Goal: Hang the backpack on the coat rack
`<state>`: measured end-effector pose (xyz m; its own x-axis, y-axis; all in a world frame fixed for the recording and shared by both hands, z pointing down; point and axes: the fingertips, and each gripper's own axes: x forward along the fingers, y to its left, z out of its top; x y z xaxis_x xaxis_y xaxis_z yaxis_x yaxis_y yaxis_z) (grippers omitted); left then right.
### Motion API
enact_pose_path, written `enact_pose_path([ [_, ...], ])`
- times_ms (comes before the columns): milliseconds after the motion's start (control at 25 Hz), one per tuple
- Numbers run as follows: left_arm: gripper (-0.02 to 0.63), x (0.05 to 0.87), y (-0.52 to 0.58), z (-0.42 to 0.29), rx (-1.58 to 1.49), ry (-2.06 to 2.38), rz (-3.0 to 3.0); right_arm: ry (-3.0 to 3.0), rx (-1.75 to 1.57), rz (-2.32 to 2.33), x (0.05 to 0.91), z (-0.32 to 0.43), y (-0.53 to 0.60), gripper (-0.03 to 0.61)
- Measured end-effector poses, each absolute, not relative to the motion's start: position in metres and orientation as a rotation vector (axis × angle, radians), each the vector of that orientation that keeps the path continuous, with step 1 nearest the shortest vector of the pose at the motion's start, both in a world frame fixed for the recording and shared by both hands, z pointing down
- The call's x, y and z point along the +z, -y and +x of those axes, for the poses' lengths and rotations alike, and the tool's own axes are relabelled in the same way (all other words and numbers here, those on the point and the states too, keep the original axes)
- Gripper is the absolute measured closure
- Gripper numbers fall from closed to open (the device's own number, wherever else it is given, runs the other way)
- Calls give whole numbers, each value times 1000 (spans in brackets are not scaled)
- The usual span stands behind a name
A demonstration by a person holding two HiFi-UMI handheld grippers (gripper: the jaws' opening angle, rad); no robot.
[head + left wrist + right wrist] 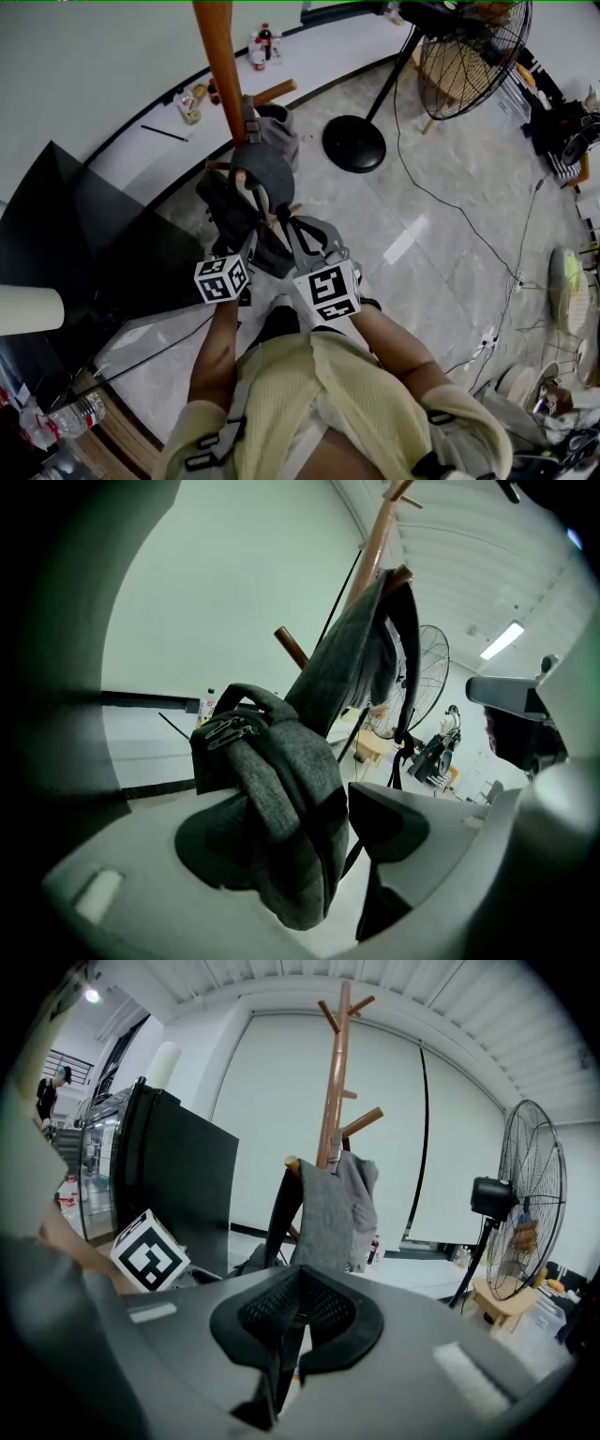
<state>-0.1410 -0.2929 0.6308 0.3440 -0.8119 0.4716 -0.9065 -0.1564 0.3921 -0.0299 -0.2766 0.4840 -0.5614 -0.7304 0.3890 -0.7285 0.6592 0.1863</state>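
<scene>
Already the backpack (281,789) hangs by its strap (361,635) from a peg (401,572) of the rack (333,1082), so the left gripper (305,841) stands spread around its body, likely letting go. The right gripper (298,1312) is pressed together, perhaps on a strap.

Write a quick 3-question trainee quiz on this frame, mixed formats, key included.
1. True or false: the left gripper is clamped shut on the backpack.
2. The backpack's top drapes over: A) a door handle, B) a peg of the coat rack, C) a chair back.
3. Which appliance stands on the floor to the right of the coat rack in the head view?
Key: 1 false, its jaws stand apart with the backpack between them, clear of one pad. 2 B. 3 the pedestal fan.
</scene>
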Motion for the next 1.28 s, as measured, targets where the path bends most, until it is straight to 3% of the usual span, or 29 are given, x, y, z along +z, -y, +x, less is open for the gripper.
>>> enact_pose_path([
  [360, 311, 621, 269, -143, 270, 1528, 1990, 2453, -8, 1151, 474, -11, 263, 575],
  [1280, 470, 486, 192, -124, 47, 1606, 2165, 2488, 130, 1228, 461, 38, 212, 575],
])
